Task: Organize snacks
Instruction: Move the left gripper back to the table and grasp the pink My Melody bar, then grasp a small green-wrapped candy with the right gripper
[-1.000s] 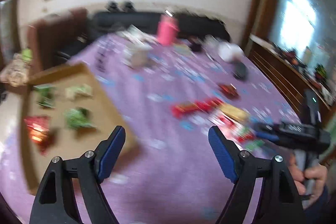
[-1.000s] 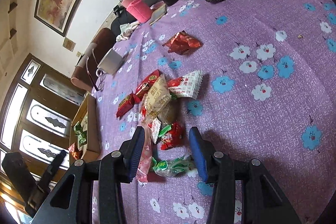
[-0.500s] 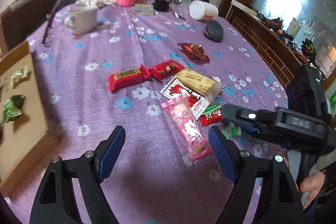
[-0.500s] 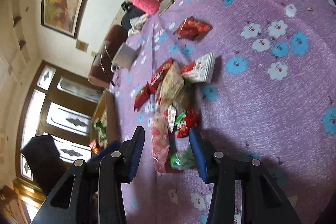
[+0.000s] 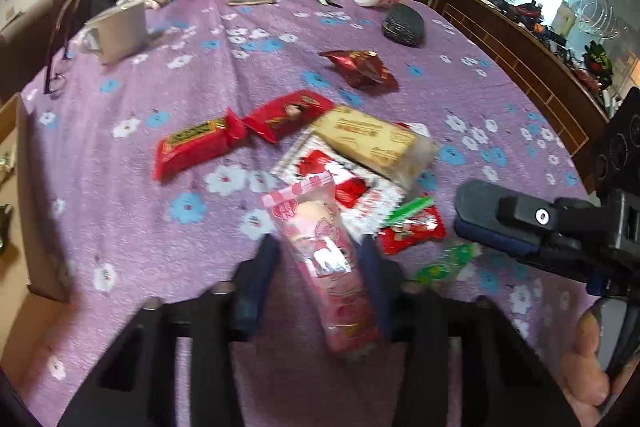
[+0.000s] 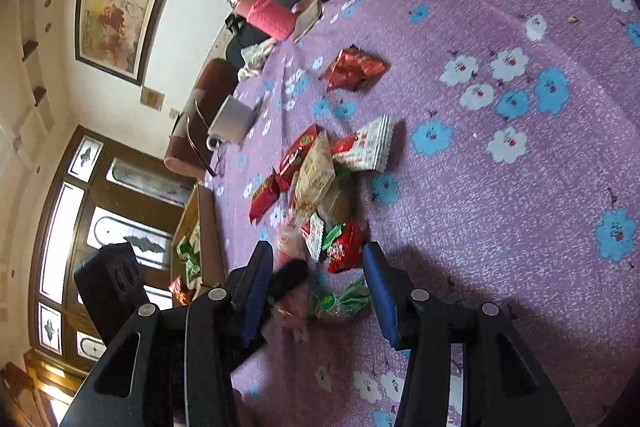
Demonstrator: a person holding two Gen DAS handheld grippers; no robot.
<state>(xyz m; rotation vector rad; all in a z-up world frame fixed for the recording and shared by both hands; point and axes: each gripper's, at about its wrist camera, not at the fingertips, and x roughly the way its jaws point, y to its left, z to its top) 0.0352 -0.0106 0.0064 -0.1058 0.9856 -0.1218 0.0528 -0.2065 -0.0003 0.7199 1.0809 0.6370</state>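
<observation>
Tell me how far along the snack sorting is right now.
Early on. Done: a few green and red snacks already lie in the cardboard box at the table's edge. In hand: the left gripper has just been closing around the pink packet, while the right gripper hangs open over the small green packet. Left: most of the pile, including the red bar, tan packet and crinkled red wrapper.

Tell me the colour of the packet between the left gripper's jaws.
Pink packet, clearest in the left wrist view.

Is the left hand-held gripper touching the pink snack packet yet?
Touching. In the left wrist view the left hand-held gripper has just been closing, and its blue pads sit against both sides of the pink snack packet, no gap showing, though blurred.
</observation>
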